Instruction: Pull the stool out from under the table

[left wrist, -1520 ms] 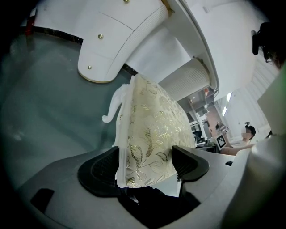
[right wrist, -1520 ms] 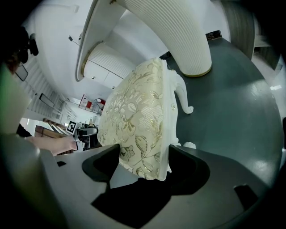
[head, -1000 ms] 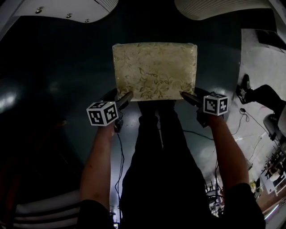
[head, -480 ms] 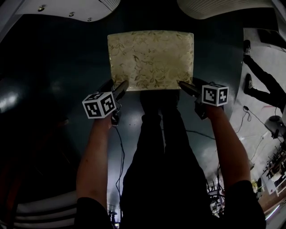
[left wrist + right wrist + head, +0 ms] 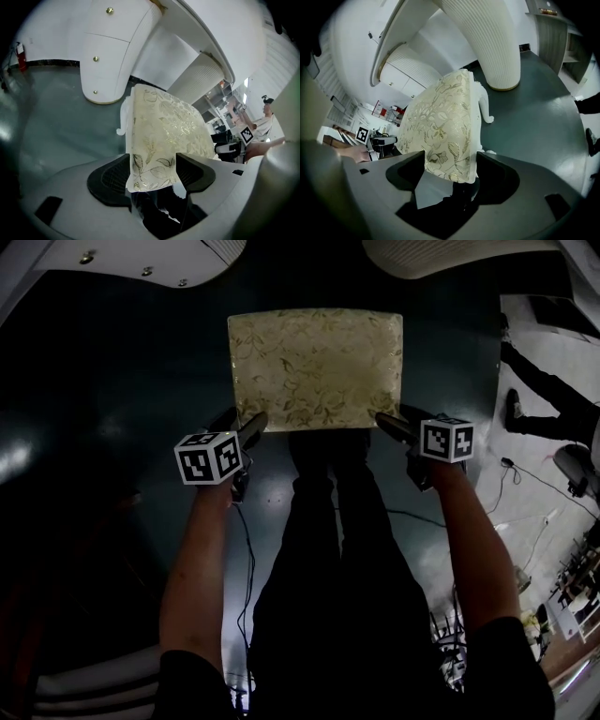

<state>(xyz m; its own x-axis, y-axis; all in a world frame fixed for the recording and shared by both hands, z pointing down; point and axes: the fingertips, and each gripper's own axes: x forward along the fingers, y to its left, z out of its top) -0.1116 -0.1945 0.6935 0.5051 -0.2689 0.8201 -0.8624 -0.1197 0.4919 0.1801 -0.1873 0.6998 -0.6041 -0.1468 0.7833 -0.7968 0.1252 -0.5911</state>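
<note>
My left gripper (image 5: 152,171) is clamped on the near left corner of the stool (image 5: 316,367). Its jaws have just been closing, and the flowered cushion fills the gap, with a pad pressed against each side. The right gripper (image 5: 450,171) looks the same on the near right corner, with both pads against the fabric and nothing else between them. Both point down and away from me.

In the head view, the seat sits in the upper middle of the frame, just above the two grippers. Its long side runs left to right, so I hold the two ends of the near long edge. Neither hand is nearer than the other, and the grip looks even. One curved white stool leg (image 5: 485,105) shows below the cushion in the right gripper view.

The table (image 5: 141,259) shows as white shapes in the upper left and upper right corners, above the stool, with dark floor (image 5: 112,381) all around. I judge the seat already largely clear of it. Any further pull runs straight down the frame, toward me. My own legs (image 5: 328,549) stand just below the near edge, between the grippers, so they would have to step back first.
</note>
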